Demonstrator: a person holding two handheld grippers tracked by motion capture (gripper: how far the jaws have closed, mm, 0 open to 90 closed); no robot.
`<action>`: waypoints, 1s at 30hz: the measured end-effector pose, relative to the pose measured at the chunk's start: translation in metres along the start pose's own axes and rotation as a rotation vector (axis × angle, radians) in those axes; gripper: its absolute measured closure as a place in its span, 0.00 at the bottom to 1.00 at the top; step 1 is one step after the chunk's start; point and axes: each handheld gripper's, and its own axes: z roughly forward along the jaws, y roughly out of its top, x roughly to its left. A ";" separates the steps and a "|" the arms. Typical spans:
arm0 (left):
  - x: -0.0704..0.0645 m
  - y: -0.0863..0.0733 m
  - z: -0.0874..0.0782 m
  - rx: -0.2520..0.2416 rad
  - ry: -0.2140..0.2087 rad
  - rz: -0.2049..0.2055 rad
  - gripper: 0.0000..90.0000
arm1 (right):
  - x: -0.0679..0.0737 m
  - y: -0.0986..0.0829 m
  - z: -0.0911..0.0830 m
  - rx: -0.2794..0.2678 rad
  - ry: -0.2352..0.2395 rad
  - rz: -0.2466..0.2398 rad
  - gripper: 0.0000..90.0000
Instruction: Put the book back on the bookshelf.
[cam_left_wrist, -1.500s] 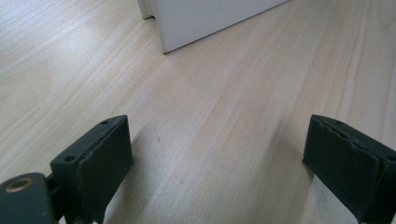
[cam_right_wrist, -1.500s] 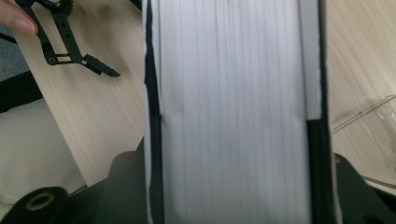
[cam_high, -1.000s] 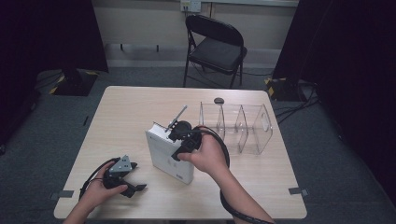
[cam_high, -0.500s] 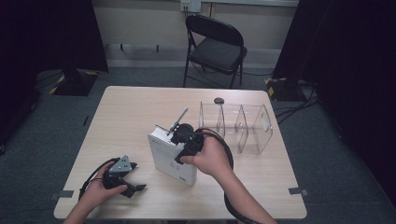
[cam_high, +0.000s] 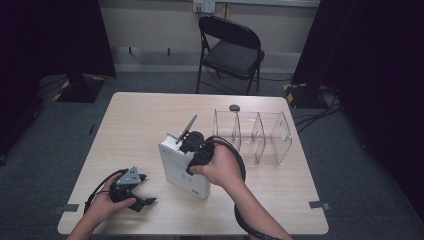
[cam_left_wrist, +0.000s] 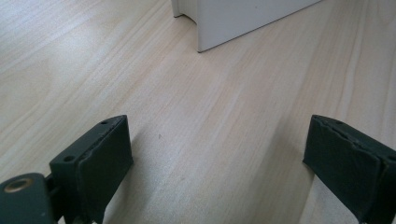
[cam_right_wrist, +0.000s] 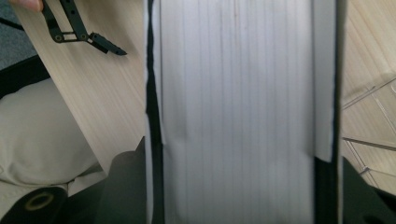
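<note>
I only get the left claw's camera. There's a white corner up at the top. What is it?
Observer: It's a white book standing upright on the table, with the right claw clamped on its top.
Operator: What's next to it?
Observer: A clear divided organizer stands just beyond the book, with nothing in its slots.
Operator: Is my claw holding anything?
Observer: No. The left claw rests open on the table near the front edge, apart from the book.
</note>
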 end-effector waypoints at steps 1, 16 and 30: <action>0.000 0.000 0.000 0.000 0.000 0.000 0.08 | 0.001 0.000 0.000 -0.001 -0.005 0.005 0.57; 0.001 0.000 0.000 0.001 -0.006 0.002 0.08 | -0.007 -0.016 -0.013 -0.028 0.006 0.064 0.58; 0.001 0.000 0.001 0.007 -0.017 0.014 0.05 | -0.020 -0.041 -0.035 -0.050 0.012 0.127 0.58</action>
